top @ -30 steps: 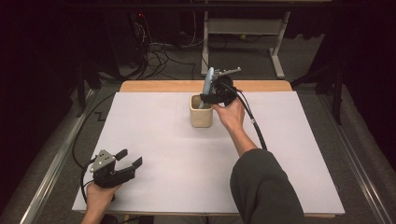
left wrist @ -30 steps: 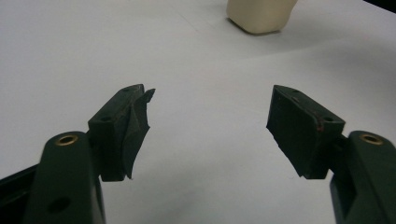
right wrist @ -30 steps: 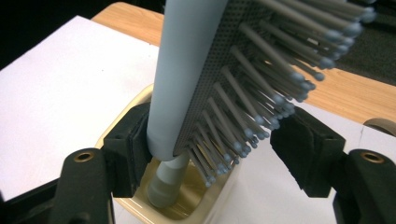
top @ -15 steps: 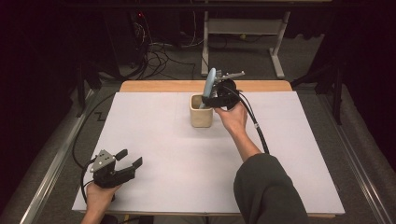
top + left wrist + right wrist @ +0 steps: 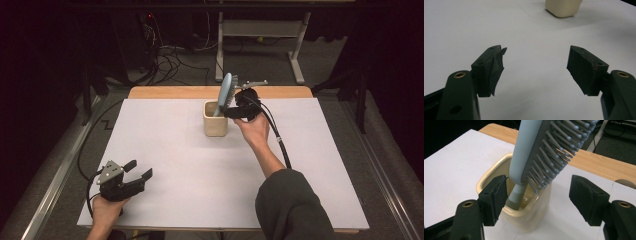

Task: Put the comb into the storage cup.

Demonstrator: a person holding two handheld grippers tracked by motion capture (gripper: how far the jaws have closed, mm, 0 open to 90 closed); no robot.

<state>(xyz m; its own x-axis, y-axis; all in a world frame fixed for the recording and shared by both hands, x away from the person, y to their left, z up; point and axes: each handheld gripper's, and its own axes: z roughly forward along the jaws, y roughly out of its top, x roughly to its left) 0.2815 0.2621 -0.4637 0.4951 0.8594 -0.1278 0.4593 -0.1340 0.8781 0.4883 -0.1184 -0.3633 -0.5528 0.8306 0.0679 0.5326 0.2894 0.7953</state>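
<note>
Two grippers unmoved, right gripper (image 5: 537,195) open around hairbrush (image 5: 541,152) in cup (image 5: 524,216), left gripper (image 5: 536,72) open, empty.

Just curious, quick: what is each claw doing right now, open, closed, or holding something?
Left gripper: open, holding nothing.
Right gripper: open around the hairbrush in the cup, not gripping.

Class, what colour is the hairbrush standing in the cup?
The hairbrush is pale blue with grey bristles, clearest in the right gripper view.

Dim room, one lit table

White sheet (image 5: 165,150) over a wooden tabletop (image 5: 175,92); beyond the right gripper (image 5: 231,106), grey carpet (image 5: 320,65), tangled cables (image 5: 170,60), a white metal frame (image 5: 260,30).
</note>
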